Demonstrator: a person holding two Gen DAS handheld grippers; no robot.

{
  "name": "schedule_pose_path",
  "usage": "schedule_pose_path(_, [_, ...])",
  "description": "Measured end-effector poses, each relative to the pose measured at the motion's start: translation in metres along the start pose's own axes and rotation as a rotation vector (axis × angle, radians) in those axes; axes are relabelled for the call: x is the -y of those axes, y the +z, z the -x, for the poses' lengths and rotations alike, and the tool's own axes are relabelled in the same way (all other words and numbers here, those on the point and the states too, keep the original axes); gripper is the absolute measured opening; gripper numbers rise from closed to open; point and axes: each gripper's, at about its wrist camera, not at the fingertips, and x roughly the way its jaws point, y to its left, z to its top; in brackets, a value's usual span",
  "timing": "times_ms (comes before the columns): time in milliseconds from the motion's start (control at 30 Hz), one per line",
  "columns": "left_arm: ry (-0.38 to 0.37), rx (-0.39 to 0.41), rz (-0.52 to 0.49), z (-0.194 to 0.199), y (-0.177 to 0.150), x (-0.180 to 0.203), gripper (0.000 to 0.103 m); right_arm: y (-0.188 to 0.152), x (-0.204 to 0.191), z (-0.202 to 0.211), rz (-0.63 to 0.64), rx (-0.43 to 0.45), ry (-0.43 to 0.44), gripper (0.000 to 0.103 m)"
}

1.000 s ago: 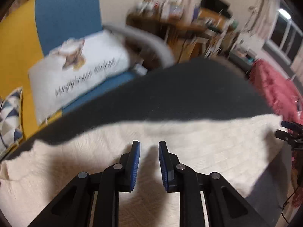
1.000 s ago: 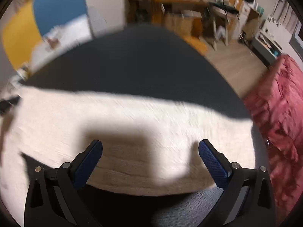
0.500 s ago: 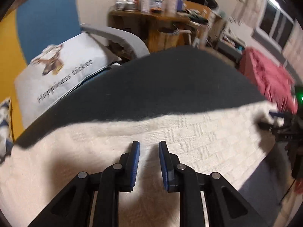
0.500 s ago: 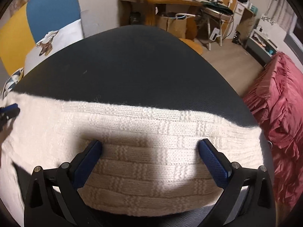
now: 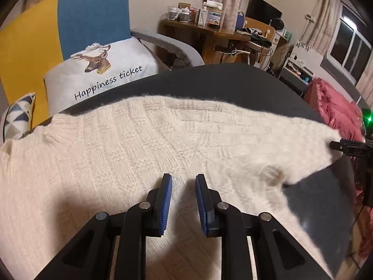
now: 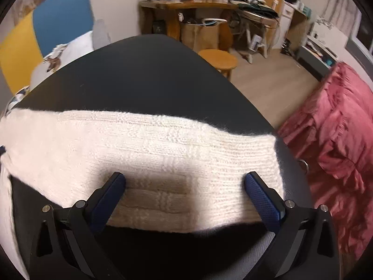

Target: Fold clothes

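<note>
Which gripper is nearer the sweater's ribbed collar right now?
Left. The left gripper hangs over the cream knit sweater's middle, with the ribbed collar to its upper left. The right gripper, fingers wide apart, is over the opposite end, by the red bedding.

sweater [image 5: 144, 144] flat on table [image 5: 221, 81], cushion [image 5: 102, 74] beyond table at 11 o'clock, desk [image 6: 186, 7] at 12, stool [image 6: 218, 59] before desk, bedding [image 6: 331, 135] at 3

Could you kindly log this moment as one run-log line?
task: fold clothes | cream sweater: flat on dark table | left gripper: narrow gap, empty | right gripper: open, empty
</note>
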Motion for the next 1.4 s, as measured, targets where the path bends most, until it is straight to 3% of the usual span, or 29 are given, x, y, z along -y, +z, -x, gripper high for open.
schedule_pose_path(100, [-0.069,0.044,-0.033,0.014,0.002,0.011,0.02,0.004,-0.033,0.032,0.046,0.12,0.013,0.103])
schedule_pose_path(267, [-0.079,-0.017,-0.116,0.002,-0.006,0.042,0.02,0.007,-0.123,0.042,0.215,0.087,0.144,0.103])
schedule_pose_path(400, [-0.064,-0.041,-0.156,-0.009,-0.02,0.051,0.021,0.002,-0.157,0.016,0.289,0.031,0.036,0.103])
schedule_pose_path(533, [-0.098,-0.045,-0.138,-0.01,-0.023,0.047,0.021,0.001,-0.138,-0.014,0.185,-0.006,0.084,0.103])
schedule_pose_path(600, [-0.101,-0.042,-0.143,-0.007,-0.021,0.045,0.021,0.002,-0.129,-0.016,0.172,0.029,0.07,0.103])
schedule_pose_path(700, [-0.114,0.006,-0.131,0.004,-0.021,0.04,0.021,0.006,-0.127,-0.009,0.158,0.032,0.055,0.103])
schedule_pose_path(800, [-0.11,-0.015,-0.135,-0.003,-0.024,0.038,0.021,0.007,-0.125,0.014,0.164,0.1,0.073,0.103])
schedule_pose_path(967, [-0.151,-0.037,-0.102,-0.009,-0.028,0.031,0.021,0.027,-0.086,-0.019,0.12,0.032,-0.043,0.103])
schedule_pose_path(1067, [-0.18,-0.04,-0.073,-0.011,-0.028,0.024,0.021,0.035,-0.046,-0.027,0.013,0.013,0.022,0.103])
schedule_pose_path(1133, [-0.179,-0.042,-0.074,-0.012,-0.027,0.023,0.021,0.042,-0.04,-0.03,0.017,0.013,0.01,0.103])
schedule_pose_path(1233, [-0.158,-0.048,-0.079,-0.004,-0.025,0.026,0.021,0.052,-0.042,-0.034,0.032,-0.009,0.014,0.103])
schedule_pose_path(1333, [-0.22,-0.024,-0.063,0.016,-0.027,0.026,0.021,0.049,-0.058,-0.011,0.067,0.016,-0.02,0.103])
schedule_pose_path(1367, [-0.236,-0.018,-0.077,0.022,-0.028,0.027,0.021,0.046,-0.067,-0.001,0.093,0.032,-0.014,0.103])
schedule_pose_path(1400, [-0.242,-0.017,-0.101,0.026,-0.029,0.03,0.021,0.04,-0.086,0.013,0.146,0.046,0.051,0.103])
